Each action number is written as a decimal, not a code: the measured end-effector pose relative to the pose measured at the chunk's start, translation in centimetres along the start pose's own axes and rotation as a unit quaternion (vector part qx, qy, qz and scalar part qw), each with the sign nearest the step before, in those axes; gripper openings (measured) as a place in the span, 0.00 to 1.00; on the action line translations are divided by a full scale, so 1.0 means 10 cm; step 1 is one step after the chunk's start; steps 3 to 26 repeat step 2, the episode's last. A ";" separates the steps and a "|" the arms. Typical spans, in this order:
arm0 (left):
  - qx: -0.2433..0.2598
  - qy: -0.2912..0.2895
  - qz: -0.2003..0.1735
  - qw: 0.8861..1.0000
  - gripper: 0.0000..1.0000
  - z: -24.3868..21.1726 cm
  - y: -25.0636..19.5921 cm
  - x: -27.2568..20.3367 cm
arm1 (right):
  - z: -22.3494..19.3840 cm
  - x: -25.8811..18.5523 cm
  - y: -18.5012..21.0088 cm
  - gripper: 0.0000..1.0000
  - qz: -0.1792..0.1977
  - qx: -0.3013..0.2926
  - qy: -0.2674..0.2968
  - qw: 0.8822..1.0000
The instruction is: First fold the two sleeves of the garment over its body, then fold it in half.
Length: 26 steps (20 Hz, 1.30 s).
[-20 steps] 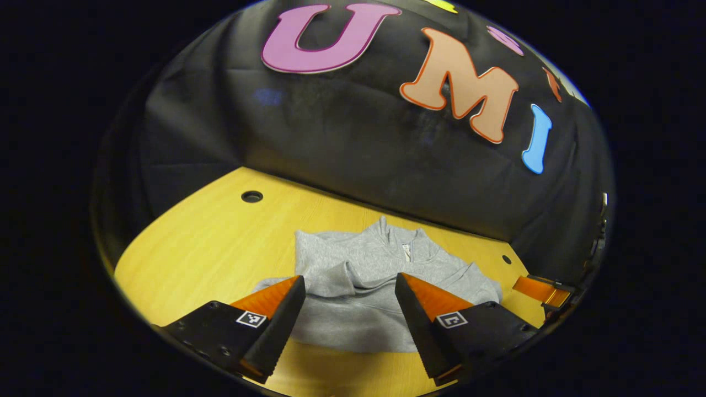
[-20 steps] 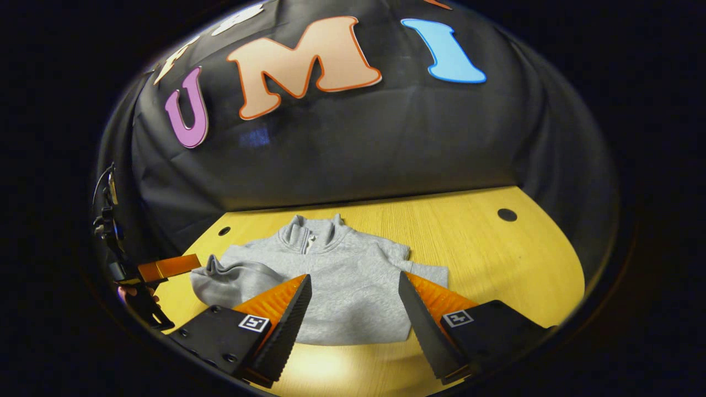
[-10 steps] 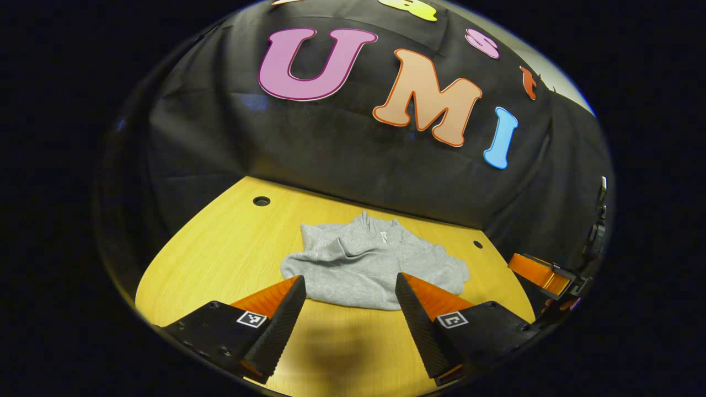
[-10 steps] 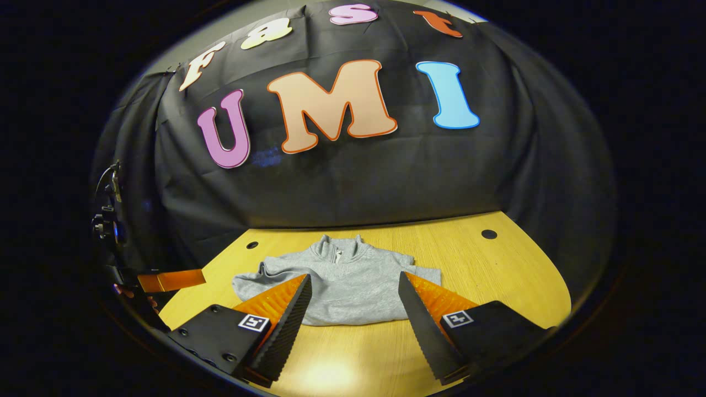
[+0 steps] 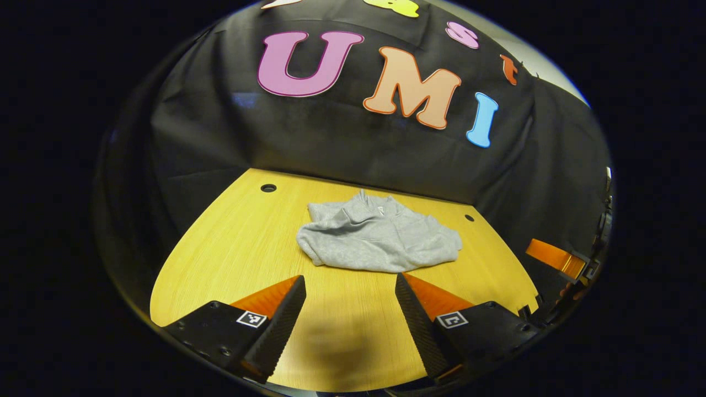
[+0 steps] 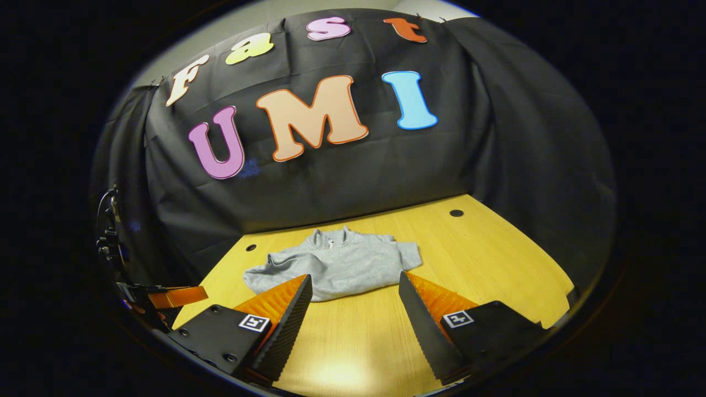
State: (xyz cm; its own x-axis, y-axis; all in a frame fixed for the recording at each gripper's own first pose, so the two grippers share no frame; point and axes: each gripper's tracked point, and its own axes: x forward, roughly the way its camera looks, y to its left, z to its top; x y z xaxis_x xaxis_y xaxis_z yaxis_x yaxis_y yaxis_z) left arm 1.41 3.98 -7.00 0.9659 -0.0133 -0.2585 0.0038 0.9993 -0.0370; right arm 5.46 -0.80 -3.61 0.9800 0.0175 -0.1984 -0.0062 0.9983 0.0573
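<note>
Lying compact near the back middle of the wooden counter (image 5: 231,259), the grey garment (image 5: 380,240) has its collar toward the booth's cloth wall and its body bunched into a short, wide bundle, with a sleeve drawn across the front; in the right gripper view the same garment (image 6: 336,264) looks doubled over, its near edge a soft rounded fold rather than a loose hem. The left gripper (image 5: 350,314) hangs over bare counter on the near side of the garment, fingers spread apart and grasping nothing, well clear of the cloth. The right gripper (image 6: 353,314) is likewise released, fingers wide with nothing between them, its tips framing the garment's near edge from a distance without touching it. Each gripper also appears at the rim of the other's picture, off to the side. Judging from how the cloth lies, the sleeve folds and the halving look done, so the task seems to be at or near its end, though whether the layers line up neatly underneath cannot be told from here. If anything is left, the next move would call for a light tidy: pinching the rumpled left-hand corner of the bundle and smoothing it flat without dragging the top layer off the lower one.
</note>
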 end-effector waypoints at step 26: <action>0.001 0.007 0.000 1.000 0.95 -0.04 0.03 -0.04 | -0.01 -0.13 -0.05 0.98 -0.016 -0.002 -0.005 1.000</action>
